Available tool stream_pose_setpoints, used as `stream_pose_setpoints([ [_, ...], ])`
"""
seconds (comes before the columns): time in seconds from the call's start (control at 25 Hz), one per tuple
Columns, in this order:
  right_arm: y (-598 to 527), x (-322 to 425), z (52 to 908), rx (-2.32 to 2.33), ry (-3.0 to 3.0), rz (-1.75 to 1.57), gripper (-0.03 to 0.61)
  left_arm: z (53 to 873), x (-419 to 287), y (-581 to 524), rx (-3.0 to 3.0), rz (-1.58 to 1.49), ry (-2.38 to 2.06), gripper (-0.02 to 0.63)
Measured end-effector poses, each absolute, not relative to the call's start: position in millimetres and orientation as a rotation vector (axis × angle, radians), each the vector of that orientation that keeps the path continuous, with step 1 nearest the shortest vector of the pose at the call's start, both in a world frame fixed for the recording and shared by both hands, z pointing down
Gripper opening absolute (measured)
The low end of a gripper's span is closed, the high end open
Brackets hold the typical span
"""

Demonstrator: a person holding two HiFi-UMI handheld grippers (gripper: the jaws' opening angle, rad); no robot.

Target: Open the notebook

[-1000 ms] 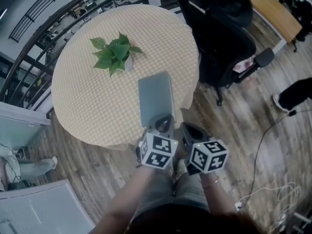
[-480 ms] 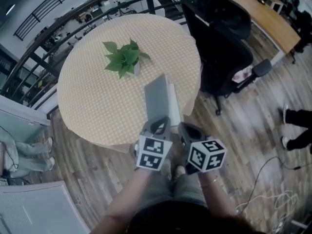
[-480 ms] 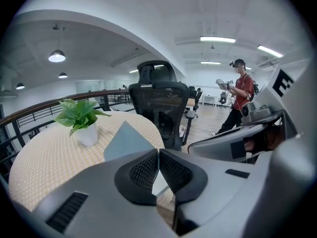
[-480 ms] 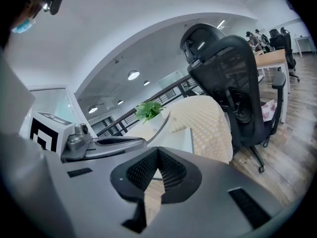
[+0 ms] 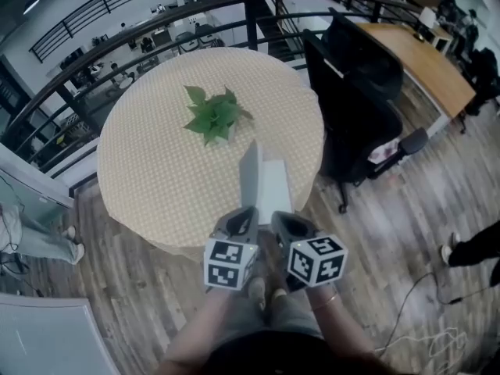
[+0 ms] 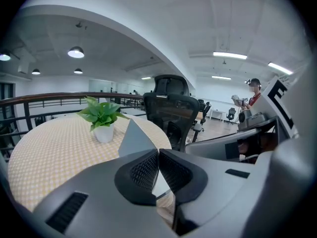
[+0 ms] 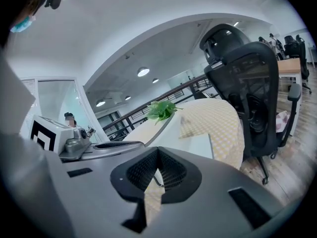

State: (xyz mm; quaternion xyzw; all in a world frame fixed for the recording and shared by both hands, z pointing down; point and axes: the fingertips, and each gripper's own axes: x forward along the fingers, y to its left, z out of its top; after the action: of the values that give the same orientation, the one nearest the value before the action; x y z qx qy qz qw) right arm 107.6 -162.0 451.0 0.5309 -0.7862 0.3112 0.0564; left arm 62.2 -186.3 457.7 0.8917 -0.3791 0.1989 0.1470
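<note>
The notebook lies at the near right edge of the round table (image 5: pixel 156 170). Its grey cover (image 5: pixel 249 175) stands up nearly on edge, and a white inner page (image 5: pixel 274 186) shows to the right of it. My left gripper (image 5: pixel 244 214) is shut on the cover's near edge; in the left gripper view the cover (image 6: pixel 133 138) rises just beyond the closed jaws of the left gripper (image 6: pixel 158 153). My right gripper (image 5: pixel 281 220) sits close beside it, shut on the near edge of the white page (image 7: pixel 190 139), which runs forward from the right gripper (image 7: pixel 158 150).
A potted green plant (image 5: pixel 215 116) stands mid-table behind the notebook. A black office chair (image 5: pixel 359 92) stands close to the table's right side, with a wooden desk (image 5: pixel 422 53) beyond it. A dark railing (image 5: pixel 117 10) curves round the far side. A person's legs (image 5: pixel 31 237) show at left.
The grey cover lay flat a second ago and now stands up, baring the white page. Both grippers have risen together with the notebook's near edge.
</note>
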Motion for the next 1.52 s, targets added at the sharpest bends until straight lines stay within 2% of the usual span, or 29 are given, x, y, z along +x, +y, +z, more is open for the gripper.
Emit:
stream_pose_setpoints([
  [0.48, -182, 39, 458, 1.42, -2.43, 0.9, 0.011, 460, -7, -196, 2.432, 0.411, -1.189, 0.02],
  [1.52, -203, -30, 513, 1.182, -2.392, 0.963, 0.011, 534, -98, -210, 2.168, 0.483, -1.387, 0.025],
])
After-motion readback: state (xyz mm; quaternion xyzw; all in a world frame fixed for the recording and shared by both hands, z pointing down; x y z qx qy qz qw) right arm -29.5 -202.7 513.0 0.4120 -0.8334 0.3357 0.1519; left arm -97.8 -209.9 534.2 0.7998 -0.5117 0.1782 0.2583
